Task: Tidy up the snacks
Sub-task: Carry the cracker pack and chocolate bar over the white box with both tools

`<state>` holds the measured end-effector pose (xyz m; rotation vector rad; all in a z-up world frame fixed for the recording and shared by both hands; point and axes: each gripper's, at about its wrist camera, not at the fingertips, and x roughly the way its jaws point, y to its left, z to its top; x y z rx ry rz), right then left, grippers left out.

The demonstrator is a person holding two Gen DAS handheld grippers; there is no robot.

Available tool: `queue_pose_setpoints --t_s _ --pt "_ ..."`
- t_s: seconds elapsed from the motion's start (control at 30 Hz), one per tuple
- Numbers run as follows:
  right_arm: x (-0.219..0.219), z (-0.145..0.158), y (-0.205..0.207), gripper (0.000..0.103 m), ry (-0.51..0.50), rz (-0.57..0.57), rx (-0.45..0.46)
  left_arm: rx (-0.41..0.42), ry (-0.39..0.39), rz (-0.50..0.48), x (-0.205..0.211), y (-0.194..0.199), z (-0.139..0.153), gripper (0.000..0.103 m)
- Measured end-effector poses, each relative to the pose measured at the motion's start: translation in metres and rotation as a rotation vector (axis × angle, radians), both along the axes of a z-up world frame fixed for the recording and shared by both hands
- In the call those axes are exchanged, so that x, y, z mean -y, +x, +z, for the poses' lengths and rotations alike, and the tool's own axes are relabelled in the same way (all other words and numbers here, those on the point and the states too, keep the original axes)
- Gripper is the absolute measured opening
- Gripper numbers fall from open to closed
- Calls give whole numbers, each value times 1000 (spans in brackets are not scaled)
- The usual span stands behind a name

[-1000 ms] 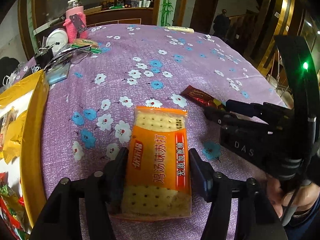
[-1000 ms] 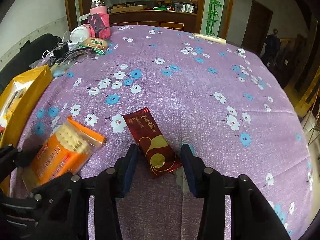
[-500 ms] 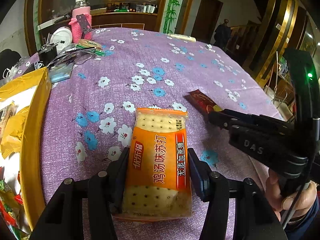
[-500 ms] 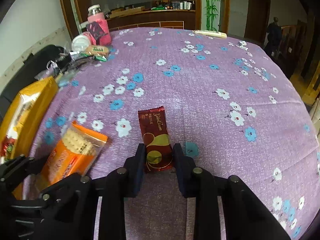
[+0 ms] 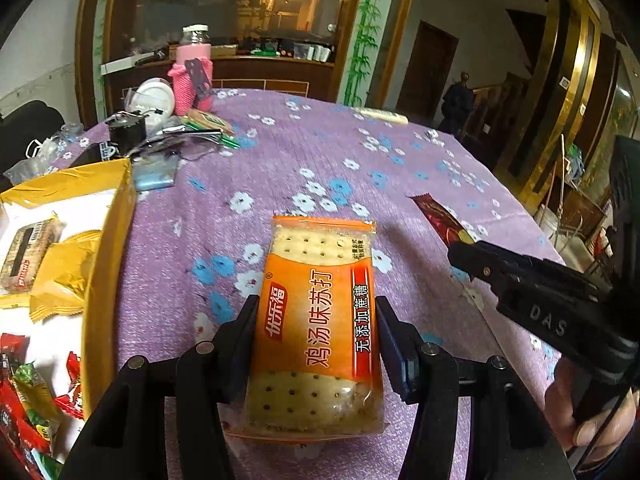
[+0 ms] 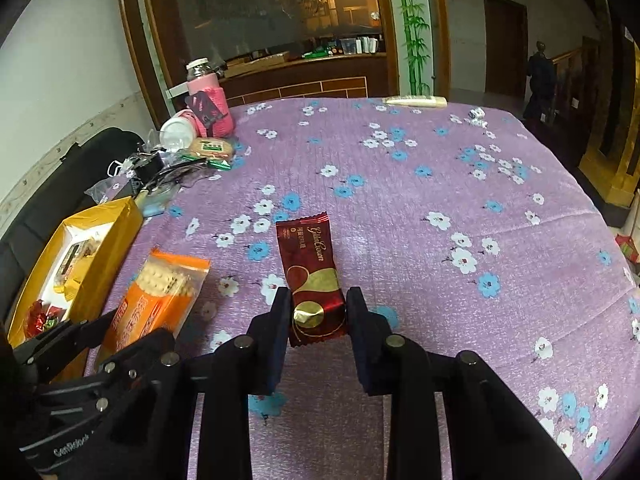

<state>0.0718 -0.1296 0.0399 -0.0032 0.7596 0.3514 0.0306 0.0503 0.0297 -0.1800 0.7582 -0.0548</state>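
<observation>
We are reading large red Chinese characters, 鸡汤味苏打, running down the orange cracker packet; beside them a white brand mark, 优乐福, is sitting on a red patch, and white characters, 无添加蔗糖, are running along a red strip at its right edge. Small dark print near the packet's top right corner is proving too small for us to read. On the dark red wafer wrapper we are making out gold script, "Golden Crown" as best we can tell. The right gripper is showing "DAS" on its black body, and the left gripper's housing is showing "GenRobot", cut off at the edge.
</observation>
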Motion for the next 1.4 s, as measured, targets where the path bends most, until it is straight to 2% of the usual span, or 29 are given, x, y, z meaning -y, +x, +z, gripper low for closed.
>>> queue_pose_setpoints --t_s 0.27,0.6,0.77,0.87,1.07,1.2,1.4 --pt "-18 5 -16 27 -33 60 52 36 13 35 -5 -3 5 58" --pt "-12 5 -13 27 -18 29 51 92 44 71 -7 -10 13 58" --pt "-5 7 -13 27 40 -14 13 131 31 80 -17 -27 28 58" --pt "-12 14 -24 27 78 -2 6 144 27 98 -28 -40 35 58" --pt "-61 22 -59 27 95 118 -1 150 12 167 -71 -66 41 59" --pt "-102 29 -81 27 80 215 8 156 9 246 -111 -86 42 59" --pt "-155 32 -97 27 65 331 -3 120 18 381 -172 -112 27 59"
